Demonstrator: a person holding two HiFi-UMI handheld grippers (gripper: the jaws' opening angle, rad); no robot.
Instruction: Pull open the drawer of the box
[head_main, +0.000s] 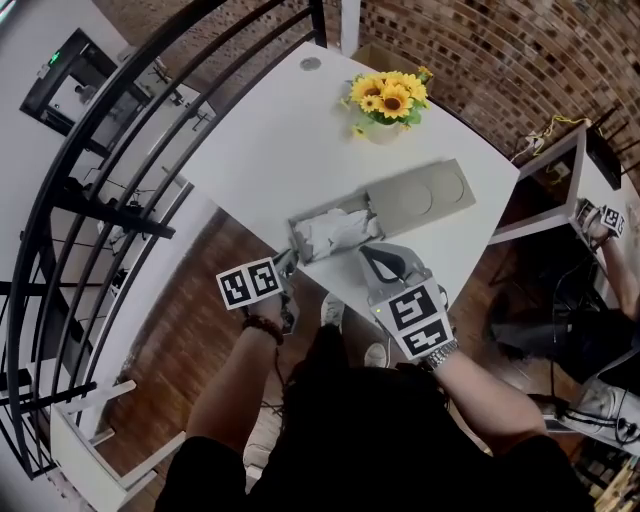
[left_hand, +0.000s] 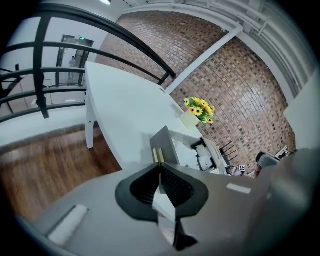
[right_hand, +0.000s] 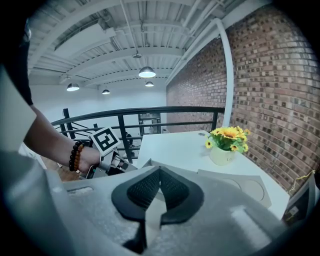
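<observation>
So the grey box (head_main: 425, 192) lies flat near the front edge of the white bench (head_main: 265, 130). Its long axis runs diagonally, and the drawer (head_main: 335, 232) is slid out of the end nearest the person, with white crumpled stuff inside. The left gripper (head_main: 287, 264) has its jaws pinched on the little pale tab (left_hand: 157, 155) on the drawer front. The right gripper (head_main: 372, 256) is just beside the box, jaws together on nothing. There are sunflowers (head_main: 388, 97) behind the box, plus a brick wall (head_main: 480, 50), a black railing (head_main: 120, 125) and a wooden floor (head_main: 190, 330).
</observation>
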